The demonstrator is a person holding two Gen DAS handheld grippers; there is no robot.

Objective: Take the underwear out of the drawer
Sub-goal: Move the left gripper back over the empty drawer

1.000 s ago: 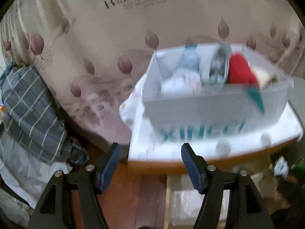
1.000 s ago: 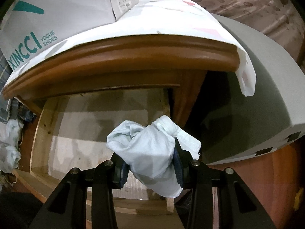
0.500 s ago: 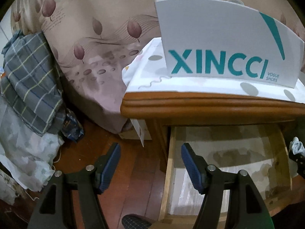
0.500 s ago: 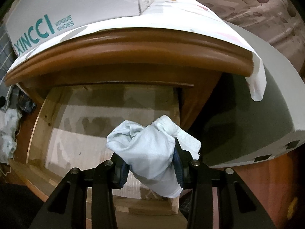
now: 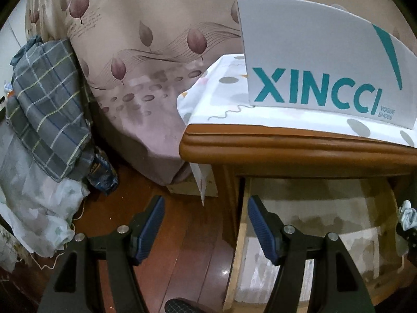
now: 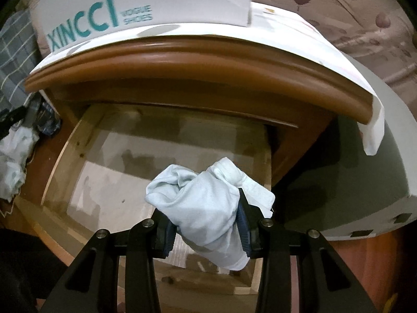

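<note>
Underwear clear of the open drawer, held by my right gripper

Underwear (image 6: 208, 208), a pale blue bunched bundle, sits clamped between the jaws of my right gripper (image 6: 206, 224), which are narrowed onto the cloth. It hangs above the front part of the drawer (image 6: 109, 182), not touching its floor as far as I can tell.

Using the drawer as my landmark: directly above it runs the rounded wooden edge of the nightstand (image 6: 182, 78), covered by a white cloth (image 5: 224, 104) with grey dots. On that cloth stands a white shoe box (image 5: 312, 60) reading "XINCCI" in teal, with small "VOGUE SHOES" beside it.

My left gripper (image 5: 206, 224) hovers over the drawer's left wall, its jaws wide with nothing between them; one finger is over the drawer, the other over the wooden floor (image 5: 198, 247). Left of the drawer, that floor is open. Further left lies a bed sheet (image 5: 146, 78) with a leaf print, its small writing too fine to read, and a grey checked cloth (image 5: 49, 104). The drawer's lined interior looks bare, leaving room to move.
</note>
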